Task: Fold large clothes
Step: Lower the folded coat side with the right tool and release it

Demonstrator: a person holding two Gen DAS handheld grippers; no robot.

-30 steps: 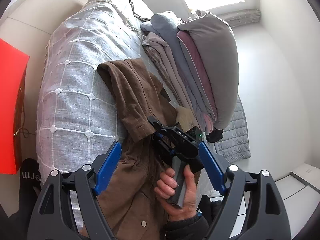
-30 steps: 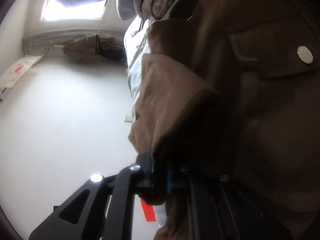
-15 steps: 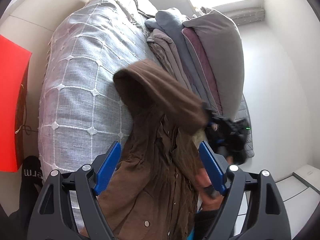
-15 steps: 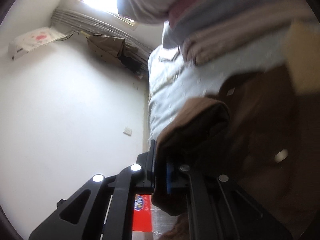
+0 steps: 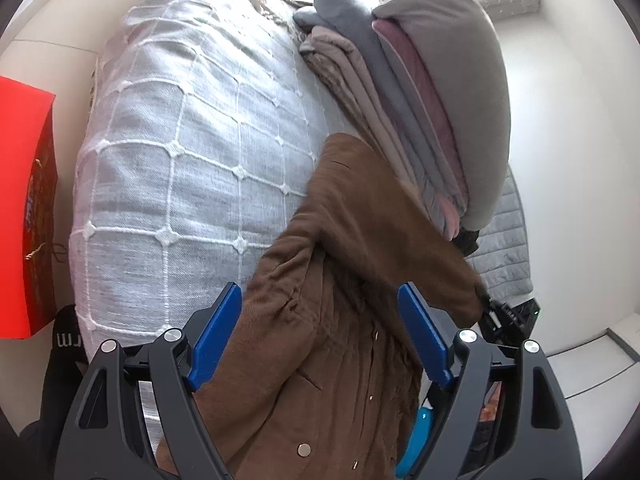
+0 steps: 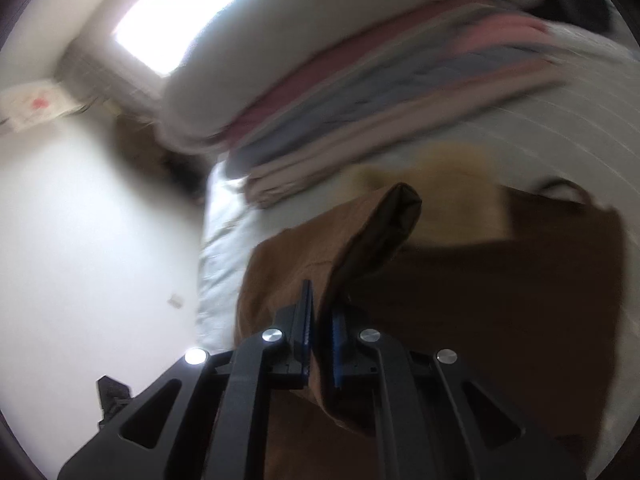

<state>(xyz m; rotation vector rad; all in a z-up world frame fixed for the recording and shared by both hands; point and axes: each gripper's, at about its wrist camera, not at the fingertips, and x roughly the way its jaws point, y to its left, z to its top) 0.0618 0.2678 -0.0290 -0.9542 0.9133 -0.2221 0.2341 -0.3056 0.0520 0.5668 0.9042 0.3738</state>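
Observation:
A brown jacket [image 5: 320, 360] with snap buttons lies on the grey checked bed cover [image 5: 192, 152]. Its sleeve [image 5: 380, 216] is stretched up and to the right across the body. My right gripper [image 5: 490, 310] holds the sleeve's cuff end at the right edge of the left wrist view. In the right wrist view that gripper [image 6: 320, 320] is shut on a fold of the brown sleeve [image 6: 380, 232], which rises from between the blue pads. My left gripper [image 5: 320, 336] hovers open over the jacket's body, nothing between its fingers.
A stack of folded grey, pink and beige clothes [image 5: 420, 100] sits on the bed just beyond the jacket. A red bag [image 5: 32, 208] stands at the left of the bed. A grey quilted cover [image 5: 504, 248] hangs at the right, above a pale floor.
My right gripper has swung up and to the right with the sleeve, drawing it off the bed cover and across the jacket. The left gripper has crept a little closer to the jacket.

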